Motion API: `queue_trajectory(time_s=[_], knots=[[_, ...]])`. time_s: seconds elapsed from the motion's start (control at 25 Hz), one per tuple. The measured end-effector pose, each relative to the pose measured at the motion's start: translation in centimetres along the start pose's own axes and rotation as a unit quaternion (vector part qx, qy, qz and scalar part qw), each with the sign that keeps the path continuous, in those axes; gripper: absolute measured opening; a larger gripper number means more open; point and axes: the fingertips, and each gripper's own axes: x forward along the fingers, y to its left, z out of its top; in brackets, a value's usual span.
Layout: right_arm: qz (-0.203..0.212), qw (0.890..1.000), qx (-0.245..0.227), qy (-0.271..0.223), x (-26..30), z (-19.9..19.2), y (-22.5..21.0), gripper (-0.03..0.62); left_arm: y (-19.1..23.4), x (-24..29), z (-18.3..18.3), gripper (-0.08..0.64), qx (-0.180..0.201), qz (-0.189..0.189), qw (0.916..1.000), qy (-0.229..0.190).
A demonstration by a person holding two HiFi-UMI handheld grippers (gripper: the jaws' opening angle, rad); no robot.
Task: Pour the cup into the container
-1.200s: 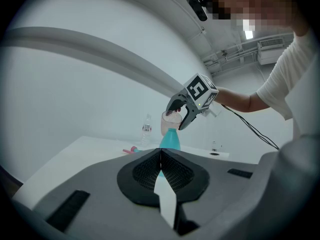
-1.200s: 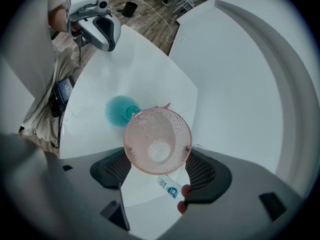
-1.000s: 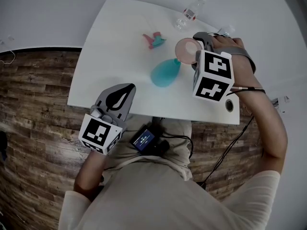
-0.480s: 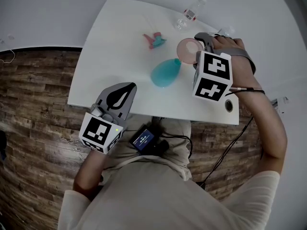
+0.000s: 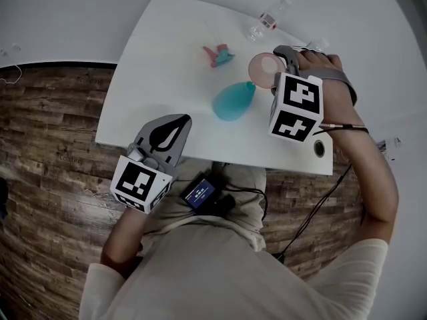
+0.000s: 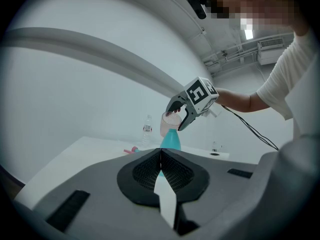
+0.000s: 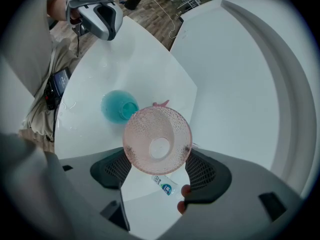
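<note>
- A person seated at a white table [image 5: 160,52] holds a two-jaw gripper in each hand, seen from a head camera looking steeply down.
- The right gripper [image 5: 280,64] clamps a textured pink cup [image 5: 262,71] between widely spread jaws. The right gripper view shows the pads pressing on both sides of the cup [image 7: 157,140].
- The cup is tipped on its side in the air, its rim just above the narrow neck of the teal container [image 5: 233,102], which stands on the middle of the table.
- In the left gripper view the cup's lower edge appears to meet the container's top [image 6: 170,140]; actual contact cannot be confirmed.
- The left gripper [image 5: 167,135] hovers at the table's near edge, well apart from the container, its jaws pressed together with nothing between them.
- A clear plastic bottle [image 5: 267,20] lies near the far edge, and a small pink-and-teal object [image 5: 219,54] lies beyond the container.
</note>
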Motion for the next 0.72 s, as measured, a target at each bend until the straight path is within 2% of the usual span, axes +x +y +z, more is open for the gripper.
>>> queue_trajectory(time_s=[0.72], knots=[[-0.025, 1.0, -0.016, 0.008, -0.5, 0.52, -0.47, 0.344, 0.13, -0.08, -0.04, 0.011, -0.002, -0.001, 1.0, 0.0]])
